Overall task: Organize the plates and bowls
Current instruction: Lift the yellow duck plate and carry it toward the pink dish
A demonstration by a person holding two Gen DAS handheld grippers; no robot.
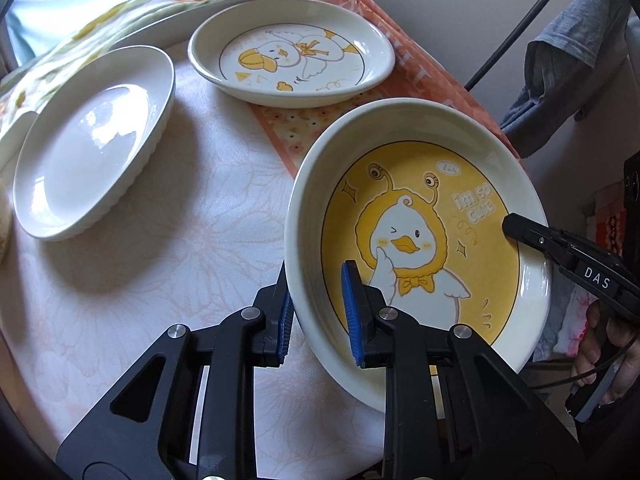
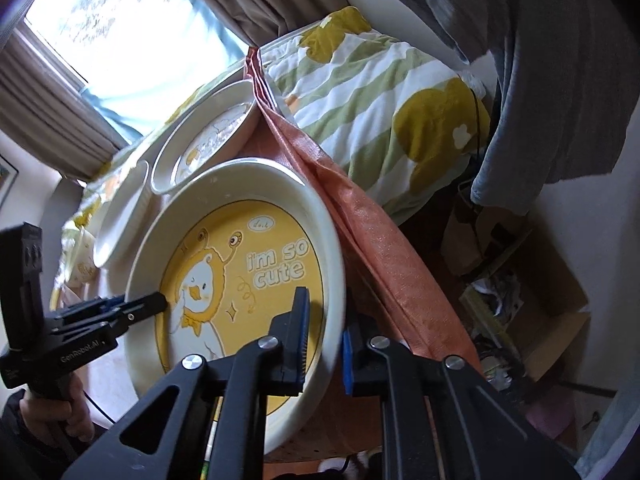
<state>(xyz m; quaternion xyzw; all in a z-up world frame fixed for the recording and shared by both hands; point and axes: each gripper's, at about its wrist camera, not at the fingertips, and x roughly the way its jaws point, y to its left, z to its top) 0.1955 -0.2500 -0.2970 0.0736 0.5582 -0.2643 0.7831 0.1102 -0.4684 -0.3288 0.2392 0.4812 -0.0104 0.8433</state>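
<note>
A yellow duck plate [image 1: 420,232] reading "i'm so cute" is tilted up at the table's right edge. My left gripper [image 1: 320,316] straddles its near-left rim, one blue pad inside and one outside. My right gripper [image 2: 324,340] straddles the opposite rim of the same plate [image 2: 248,264], and shows in the left wrist view [image 1: 560,252] reaching in from the right. A white-and-yellow duck plate [image 1: 292,52] sits at the back on an orange cloth. A plain white fluted dish [image 1: 96,160] sits at the left.
The table [image 1: 200,260] has a pale floral cover. An orange cloth [image 1: 400,60] hangs over its right edge. A green-and-yellow striped blanket [image 2: 380,92] lies behind. Grey clothes [image 2: 540,60] hang at the right. A window with curtains [image 2: 100,40] is at the far left.
</note>
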